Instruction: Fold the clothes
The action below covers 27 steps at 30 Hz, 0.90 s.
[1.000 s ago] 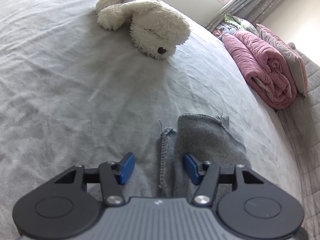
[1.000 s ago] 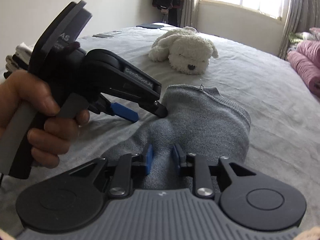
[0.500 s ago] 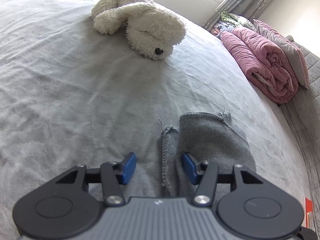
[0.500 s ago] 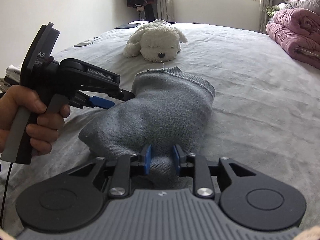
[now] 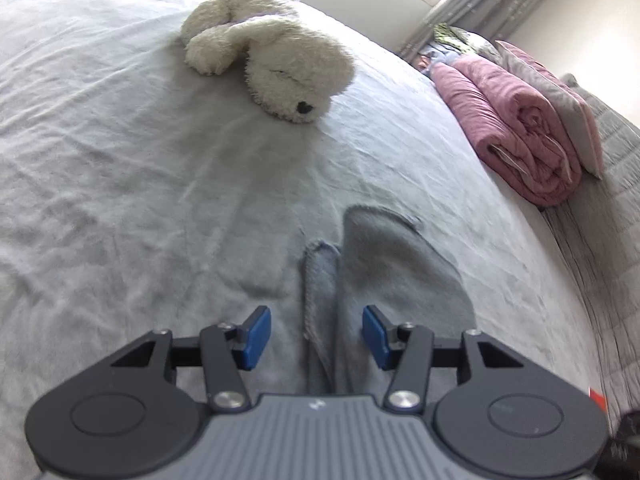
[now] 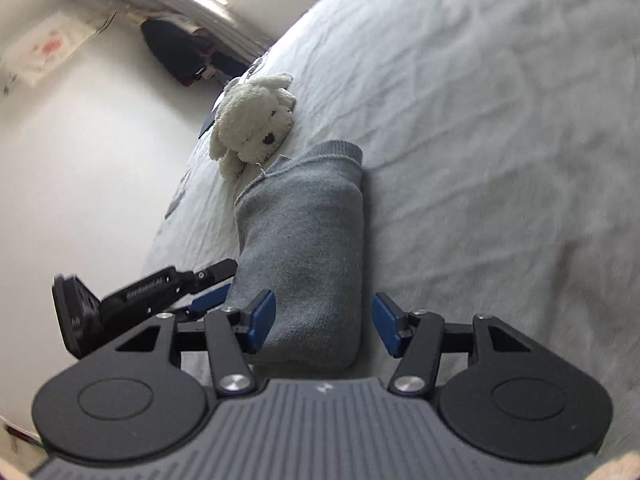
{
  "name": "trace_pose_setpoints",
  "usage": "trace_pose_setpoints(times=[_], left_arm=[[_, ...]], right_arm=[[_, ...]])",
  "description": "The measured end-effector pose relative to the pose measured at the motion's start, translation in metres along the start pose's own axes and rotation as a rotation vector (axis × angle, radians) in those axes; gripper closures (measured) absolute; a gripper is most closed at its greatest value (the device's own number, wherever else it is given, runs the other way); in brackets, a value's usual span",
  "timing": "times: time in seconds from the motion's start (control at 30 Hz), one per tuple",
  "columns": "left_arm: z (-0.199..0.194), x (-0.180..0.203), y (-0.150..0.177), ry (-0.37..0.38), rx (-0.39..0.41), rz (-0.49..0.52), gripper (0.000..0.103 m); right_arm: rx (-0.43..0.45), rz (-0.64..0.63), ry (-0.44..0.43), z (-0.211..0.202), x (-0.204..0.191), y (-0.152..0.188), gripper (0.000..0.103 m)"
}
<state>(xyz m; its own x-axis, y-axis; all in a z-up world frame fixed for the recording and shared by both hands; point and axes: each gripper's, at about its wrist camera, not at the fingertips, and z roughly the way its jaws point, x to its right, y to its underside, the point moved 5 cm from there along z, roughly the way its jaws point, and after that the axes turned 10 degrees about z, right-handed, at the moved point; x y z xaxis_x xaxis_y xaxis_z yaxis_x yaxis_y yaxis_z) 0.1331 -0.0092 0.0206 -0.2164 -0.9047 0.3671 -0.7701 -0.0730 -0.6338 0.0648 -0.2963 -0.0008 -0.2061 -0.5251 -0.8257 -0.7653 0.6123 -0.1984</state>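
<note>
A: While the grey knit garment lies on the bed as a narrow bundle, where do the claws stand?

B: Right gripper: jaws spread wide, blue pads either side of the bundle's near end, nothing pinched. Left gripper: also spread, empty, low at the bundle's left edge, near end.

A: Long axis?

B: Runs near to far, straight ahead of both claws. Ribbed hem at the far end, pointing toward the white plush dog. A loose strip lies along the left side, seen from the left wrist.

A: Which hand is nearer?

B: Both sit at the near end; the right one straddles it squarely, the left is just beside.

A: Stage?

B: Cannot settle it. A bundle this compact fits a fold finished and let go, or one more fold end over end along that axis. Pink quilt sits far right, well apart.
</note>
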Motion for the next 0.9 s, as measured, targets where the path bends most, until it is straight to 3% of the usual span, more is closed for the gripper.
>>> trace_pose_setpoints(times=[0.1, 0.23, 0.37, 0.47, 0.63, 0.8, 0.9], left_arm=[[-0.006, 0.009, 0.007, 0.019, -0.001, 0.037, 0.052], [0.003, 0.014, 0.021, -0.024, -0.052, 0.087, 0.051], [0.007, 0.004, 0.023, -0.017, -0.084, 0.034, 0.044], [0.011, -0.004, 0.025, -0.003, -0.101, -0.015, 0.044], [0.011, -0.002, 0.026, -0.003, -0.098, -0.01, 0.043], [0.012, -0.006, 0.026, 0.015, -0.108, -0.046, 0.043], [0.011, -0.006, 0.025, 0.019, -0.115, -0.06, 0.043]], right_arm=[[-0.047, 0.095, -0.024, 0.011, 0.009, 0.007, 0.045], [-0.053, 0.136, -0.043, 0.016, 0.013, 0.013, 0.043], [-0.022, 0.206, -0.105, 0.018, 0.018, 0.012, 0.042], [-0.012, 0.195, -0.125, 0.021, 0.015, 0.014, 0.041], [0.011, 0.153, -0.138, 0.023, 0.011, 0.016, 0.041], [0.051, 0.117, -0.113, 0.024, 0.006, 0.02, 0.041], [0.076, 0.095, -0.096, 0.024, 0.003, 0.022, 0.052]])
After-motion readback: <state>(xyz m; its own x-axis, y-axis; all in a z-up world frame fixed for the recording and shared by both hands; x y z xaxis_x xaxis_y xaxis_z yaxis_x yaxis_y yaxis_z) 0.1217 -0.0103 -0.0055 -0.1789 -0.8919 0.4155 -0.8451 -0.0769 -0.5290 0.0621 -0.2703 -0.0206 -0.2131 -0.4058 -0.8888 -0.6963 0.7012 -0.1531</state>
